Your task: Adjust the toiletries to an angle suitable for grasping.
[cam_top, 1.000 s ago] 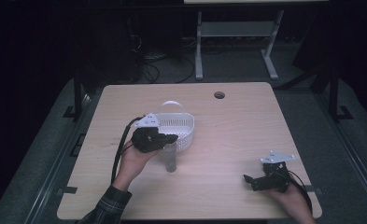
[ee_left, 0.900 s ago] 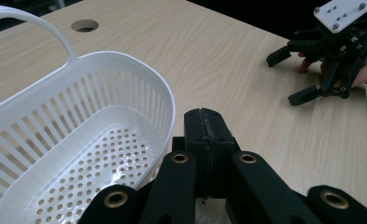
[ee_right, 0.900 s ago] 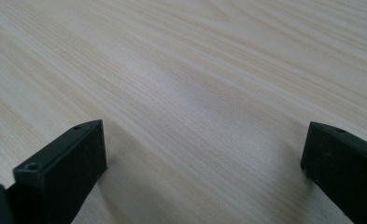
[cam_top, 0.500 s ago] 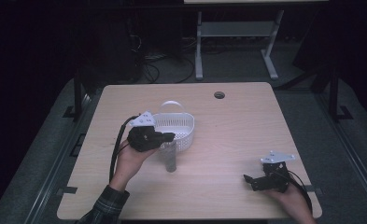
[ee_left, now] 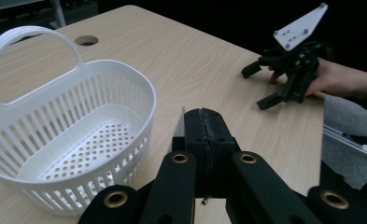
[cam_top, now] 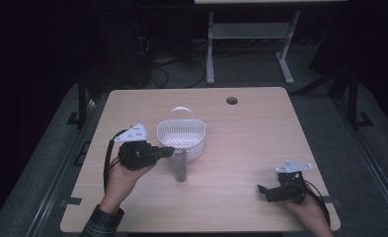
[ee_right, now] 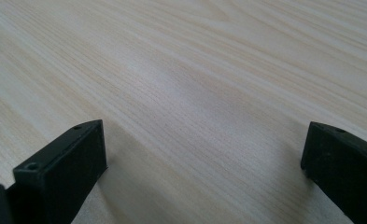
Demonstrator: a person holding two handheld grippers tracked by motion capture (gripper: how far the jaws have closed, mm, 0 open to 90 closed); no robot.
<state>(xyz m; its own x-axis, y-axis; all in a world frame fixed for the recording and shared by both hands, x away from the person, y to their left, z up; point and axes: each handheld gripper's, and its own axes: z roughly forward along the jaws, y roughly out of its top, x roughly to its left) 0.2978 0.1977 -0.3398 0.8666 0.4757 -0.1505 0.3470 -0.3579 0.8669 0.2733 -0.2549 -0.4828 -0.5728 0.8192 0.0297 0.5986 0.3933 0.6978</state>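
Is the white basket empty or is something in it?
Empty: the white basket shows only its bare perforated floor in the left gripper view.

We cannot tell what the thin white sliver (ee_left: 179,122) showing beside the left gripper's (ee_left: 203,133) pressed-together jaws is. In the high view, the clear upright object (cam_top: 180,168) below the basket (cam_top: 181,136) is too small to identify. The right gripper's (ee_right: 204,154) jaws are cut off by the picture's edges.
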